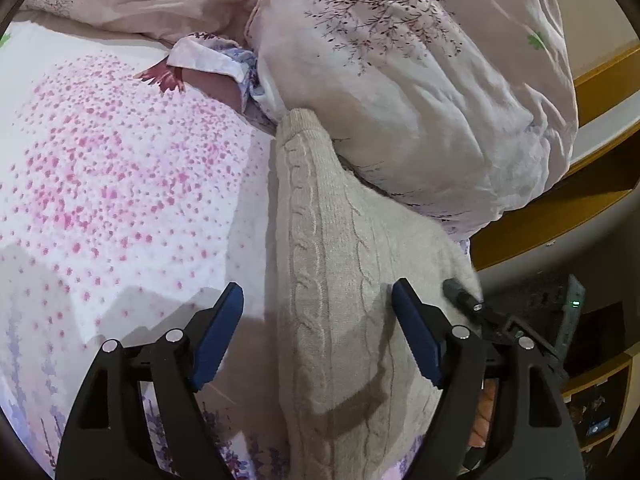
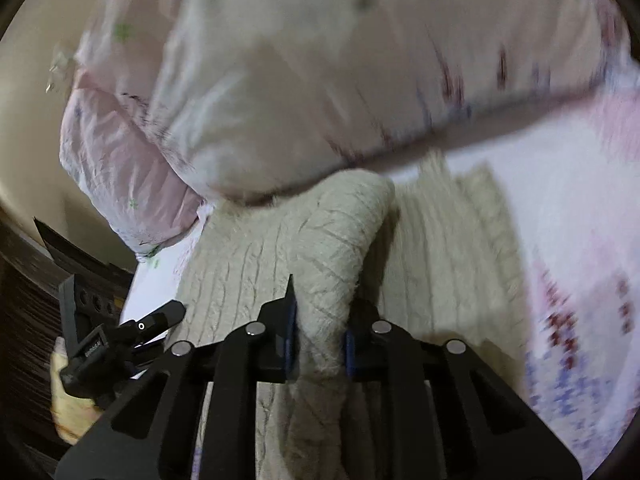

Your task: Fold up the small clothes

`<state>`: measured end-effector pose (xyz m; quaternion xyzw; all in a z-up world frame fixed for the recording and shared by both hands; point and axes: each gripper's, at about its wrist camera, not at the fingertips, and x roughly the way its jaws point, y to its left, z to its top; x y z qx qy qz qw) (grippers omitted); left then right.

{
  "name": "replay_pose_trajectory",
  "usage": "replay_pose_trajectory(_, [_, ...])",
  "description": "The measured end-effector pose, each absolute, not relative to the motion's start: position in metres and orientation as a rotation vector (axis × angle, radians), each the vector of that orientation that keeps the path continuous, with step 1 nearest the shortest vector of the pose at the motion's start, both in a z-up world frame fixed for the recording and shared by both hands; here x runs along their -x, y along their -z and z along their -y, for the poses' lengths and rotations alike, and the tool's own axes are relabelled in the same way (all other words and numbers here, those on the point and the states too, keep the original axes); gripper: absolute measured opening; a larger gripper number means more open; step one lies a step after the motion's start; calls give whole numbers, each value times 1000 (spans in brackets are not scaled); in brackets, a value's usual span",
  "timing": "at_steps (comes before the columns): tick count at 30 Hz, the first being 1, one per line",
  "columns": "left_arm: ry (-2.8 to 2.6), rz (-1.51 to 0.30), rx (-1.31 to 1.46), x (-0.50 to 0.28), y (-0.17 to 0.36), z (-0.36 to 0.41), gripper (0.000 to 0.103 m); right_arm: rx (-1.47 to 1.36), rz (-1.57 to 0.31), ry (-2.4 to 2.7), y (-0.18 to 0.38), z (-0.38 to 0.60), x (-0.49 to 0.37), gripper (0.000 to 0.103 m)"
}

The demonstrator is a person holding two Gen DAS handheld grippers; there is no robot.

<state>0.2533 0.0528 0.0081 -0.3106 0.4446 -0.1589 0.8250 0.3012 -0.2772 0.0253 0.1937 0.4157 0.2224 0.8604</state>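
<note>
A cream cable-knit sweater (image 1: 340,280) lies on the flowered bedsheet (image 1: 120,184), stretching from the duvet toward the camera. My left gripper (image 1: 318,300) hovers over its near part, jaws wide apart, blue pads clear of the knit on both sides. The tip of the other gripper (image 1: 460,296) shows at the sweater's right edge. In the right wrist view the same sweater (image 2: 440,248) is spread flat, and my right gripper (image 2: 320,320) is shut on a bunched fold or sleeve (image 2: 336,232) of it, raised above the rest. That view is blurred.
A bulky pale pink duvet (image 1: 420,92) with a tree print lies against the sweater's far end, seen too as duvet (image 2: 280,80). A wooden bed frame or shelf (image 1: 580,184) runs at the right. The left gripper (image 2: 128,332) and a hand appear low left in the right wrist view.
</note>
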Motion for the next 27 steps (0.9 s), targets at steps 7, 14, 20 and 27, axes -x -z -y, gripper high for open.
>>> replay_pose_trajectory(7, [411,-935,640,-254,-20,-34,77,-223,-785,-286,-50,289,-292,17])
replay_pose_trajectory(14, [461,-962,593,-253,-20,-9,76,-151,-762,-239,-45,302,-287,16])
replay_pose_trajectory(20, [474,-978,578,-255,-17,8,74,-187,-910,-222,-7,315,-307,28])
replay_pose_trajectory(27, [491,-992,594,-246,-16,0,70,-340,-901,-297,-15,353,-271,59])
